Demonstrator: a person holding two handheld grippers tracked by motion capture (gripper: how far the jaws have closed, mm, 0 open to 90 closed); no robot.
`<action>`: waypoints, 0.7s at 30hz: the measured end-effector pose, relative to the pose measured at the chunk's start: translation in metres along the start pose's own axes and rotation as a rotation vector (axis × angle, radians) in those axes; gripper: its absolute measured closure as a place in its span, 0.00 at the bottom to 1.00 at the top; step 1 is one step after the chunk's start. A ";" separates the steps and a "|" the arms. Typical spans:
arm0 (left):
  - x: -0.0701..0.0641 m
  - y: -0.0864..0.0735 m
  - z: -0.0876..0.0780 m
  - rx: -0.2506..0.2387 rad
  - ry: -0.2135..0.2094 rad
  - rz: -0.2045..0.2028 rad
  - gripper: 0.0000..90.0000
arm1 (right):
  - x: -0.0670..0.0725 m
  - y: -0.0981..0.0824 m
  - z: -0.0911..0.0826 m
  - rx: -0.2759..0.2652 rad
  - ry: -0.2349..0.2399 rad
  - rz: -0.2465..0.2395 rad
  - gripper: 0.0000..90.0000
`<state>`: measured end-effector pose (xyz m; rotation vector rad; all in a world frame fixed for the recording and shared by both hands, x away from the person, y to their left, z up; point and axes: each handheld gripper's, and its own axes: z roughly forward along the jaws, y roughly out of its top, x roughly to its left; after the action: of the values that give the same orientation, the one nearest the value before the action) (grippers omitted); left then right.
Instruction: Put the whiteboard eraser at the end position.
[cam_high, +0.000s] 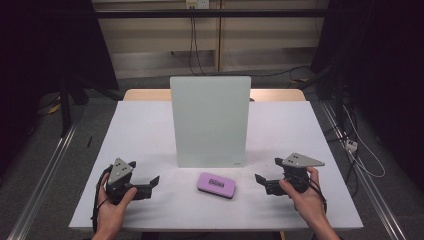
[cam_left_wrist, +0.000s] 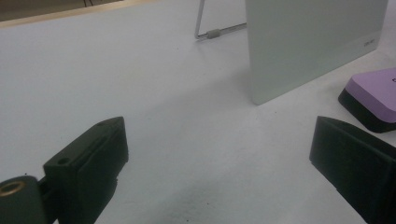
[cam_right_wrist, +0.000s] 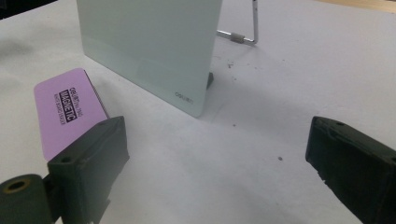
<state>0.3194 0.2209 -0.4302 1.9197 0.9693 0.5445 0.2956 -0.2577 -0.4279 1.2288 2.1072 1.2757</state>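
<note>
A pale green-white glass board (cam_high: 210, 120) stands upright on a metal stand in the middle of the white table (cam_high: 145, 130). In front of it lies a purple magnetic eraser (cam_high: 216, 184) with a black base. My left gripper (cam_high: 146, 176) rests on the table left of the eraser, open, jaws pointing right with nothing between them. My right gripper (cam_high: 267, 172) rests to the eraser's right, open and empty, jaws pointing left. The left gripper view has the board (cam_left_wrist: 313, 42) and the eraser (cam_left_wrist: 373, 95) at right. The right gripper view has the eraser (cam_right_wrist: 67, 109) at left and the board (cam_right_wrist: 149, 46) behind.
The board's wire stand (cam_right_wrist: 245, 35) reaches out behind it, also seen as the stand (cam_left_wrist: 212, 30) from the left. A wooden strip (cam_high: 145, 94) borders the table's far edge. Cables (cam_high: 357, 145) lie on the floor at right, and metal rails (cam_high: 42, 175) run along both sides.
</note>
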 end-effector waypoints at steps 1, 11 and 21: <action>0.000 0.000 0.000 0.000 0.001 0.000 0.05 | -0.001 -0.001 -0.002 -0.001 -0.005 0.003 0.06; 0.002 0.000 -0.002 -0.009 0.019 -0.021 0.05 | -0.008 -0.015 -0.015 -0.009 -0.070 0.035 0.06; 0.002 0.000 -0.001 -0.007 0.021 -0.021 0.05 | -0.012 -0.030 -0.022 -0.057 -0.100 0.080 0.06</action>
<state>0.3198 0.2235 -0.4300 1.8990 0.9986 0.5566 0.2727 -0.2856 -0.4431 1.3365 1.9565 1.2712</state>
